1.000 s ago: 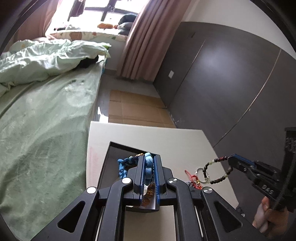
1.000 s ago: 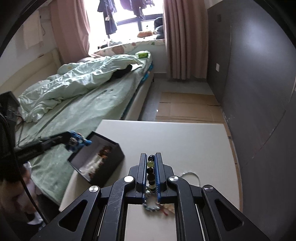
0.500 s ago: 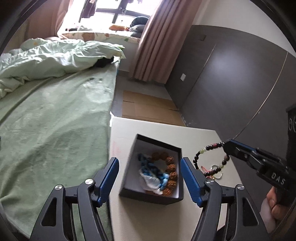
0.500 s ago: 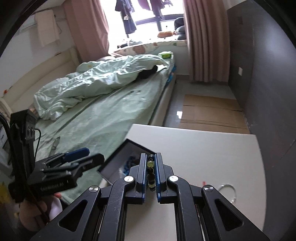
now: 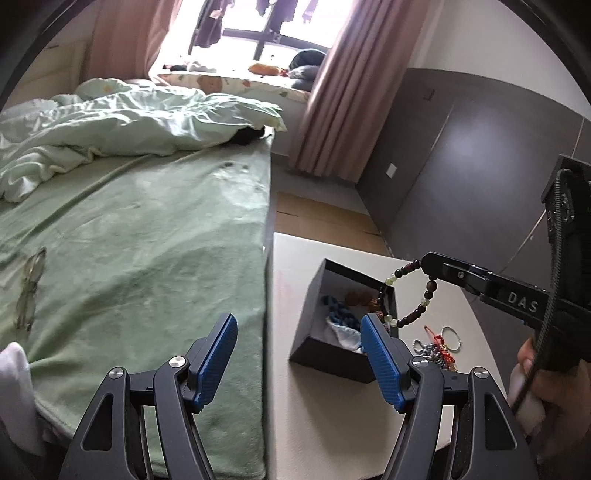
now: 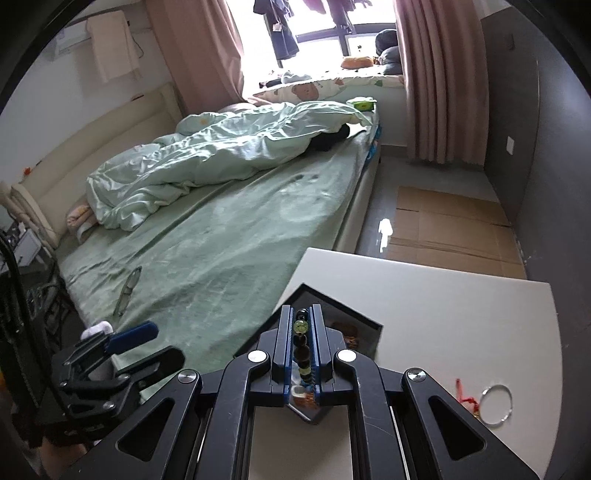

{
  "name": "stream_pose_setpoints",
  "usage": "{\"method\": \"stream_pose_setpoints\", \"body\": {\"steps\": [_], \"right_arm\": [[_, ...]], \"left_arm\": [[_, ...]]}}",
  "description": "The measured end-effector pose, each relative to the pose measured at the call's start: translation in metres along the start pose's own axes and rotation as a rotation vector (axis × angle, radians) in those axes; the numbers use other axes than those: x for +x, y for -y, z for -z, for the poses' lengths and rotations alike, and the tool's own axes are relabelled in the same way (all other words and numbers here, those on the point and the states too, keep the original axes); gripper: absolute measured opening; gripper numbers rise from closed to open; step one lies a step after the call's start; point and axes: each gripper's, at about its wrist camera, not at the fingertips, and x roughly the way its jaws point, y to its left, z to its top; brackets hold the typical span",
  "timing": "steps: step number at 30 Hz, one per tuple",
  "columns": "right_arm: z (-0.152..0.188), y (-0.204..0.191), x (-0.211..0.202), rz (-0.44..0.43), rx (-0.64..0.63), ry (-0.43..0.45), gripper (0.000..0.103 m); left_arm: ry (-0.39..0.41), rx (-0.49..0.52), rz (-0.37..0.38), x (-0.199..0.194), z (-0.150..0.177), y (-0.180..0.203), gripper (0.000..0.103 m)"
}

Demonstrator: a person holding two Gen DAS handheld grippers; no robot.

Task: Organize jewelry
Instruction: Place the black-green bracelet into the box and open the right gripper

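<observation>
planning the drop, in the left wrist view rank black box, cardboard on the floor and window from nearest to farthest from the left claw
1. black box, on the table beside the left claw, to its right.
2. cardboard, on the floor past the table.
3. window, at the far wall.

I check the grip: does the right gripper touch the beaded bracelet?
Touching. In the right wrist view the right gripper is shut, with beads of the beaded bracelet pinched between its pads.

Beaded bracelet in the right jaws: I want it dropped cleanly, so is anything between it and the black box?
Nothing visible blocks it. The beaded bracelet hangs from the right gripper over the black box, whose top is open. The left gripper, jaws open and empty, sits nearer the camera, clear of the drop.
</observation>
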Motion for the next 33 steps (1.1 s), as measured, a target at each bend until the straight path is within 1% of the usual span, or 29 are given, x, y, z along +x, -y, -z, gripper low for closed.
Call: {"method": "stream_pose_setpoints", "body": {"steps": [3,4,5,7,8,12,13,15,17,19,22,26,29,30,32,33], "right_arm": [[0.000,0.001,0.003,0.010,0.010,-0.008,0.011],[0.001,0.003,0.005,0.015,0.019,-0.018,0.024],[0.002,0.006,0.004,0.018,0.036,-0.024,0.051],[0.006,0.013,-0.002,0.032,0.072,-0.005,0.074],[0.010,0.016,-0.007,0.044,0.084,0.009,0.074],[0.023,0.027,-0.018,0.066,0.139,0.004,0.075],[0.029,0.029,-0.023,0.084,0.156,0.007,0.076],[0.038,0.032,-0.033,0.112,0.180,0.025,0.085],[0.046,0.035,-0.041,0.128,0.208,0.047,0.098],[0.053,0.039,-0.050,0.146,0.236,0.068,0.103],[0.059,0.045,-0.062,0.184,0.261,0.090,0.103],[0.064,0.051,-0.076,0.192,0.300,0.115,0.103],[0.065,0.053,-0.085,0.209,0.297,0.127,0.103],[0.066,0.054,-0.087,0.202,0.298,0.126,0.103],[0.067,0.060,-0.093,0.146,0.317,0.127,0.103],[0.069,0.062,-0.096,0.139,0.317,0.134,0.103]], "left_arm": [[0.003,-0.011,-0.007,-0.004,0.000,-0.006,0.072],[0.004,-0.013,-0.009,-0.004,0.001,-0.007,0.077],[0.007,-0.014,-0.008,-0.006,0.000,-0.008,0.082],[0.019,-0.012,-0.005,-0.009,0.001,-0.007,0.087],[0.025,-0.010,-0.002,-0.010,0.001,-0.006,0.090],[0.030,-0.005,0.030,-0.012,0.001,0.000,0.093],[0.031,-0.001,0.040,-0.012,0.001,0.003,0.094],[0.029,0.010,0.051,-0.012,0.001,0.008,0.098],[0.028,0.028,0.063,-0.012,0.000,0.016,0.101],[0.026,0.040,0.072,-0.012,0.002,0.022,0.102],[0.020,0.059,0.082,-0.015,0.002,0.035,0.103],[0.029,0.075,0.095,-0.018,0.003,0.049,0.103],[0.028,0.085,0.094,-0.018,0.004,0.061,0.103],[0.026,0.089,0.092,-0.017,0.004,0.064,0.103],[0.023,0.099,0.090,-0.017,0.005,0.072,0.103],[0.020,0.102,0.093,-0.016,0.005,0.074,0.103]]}}
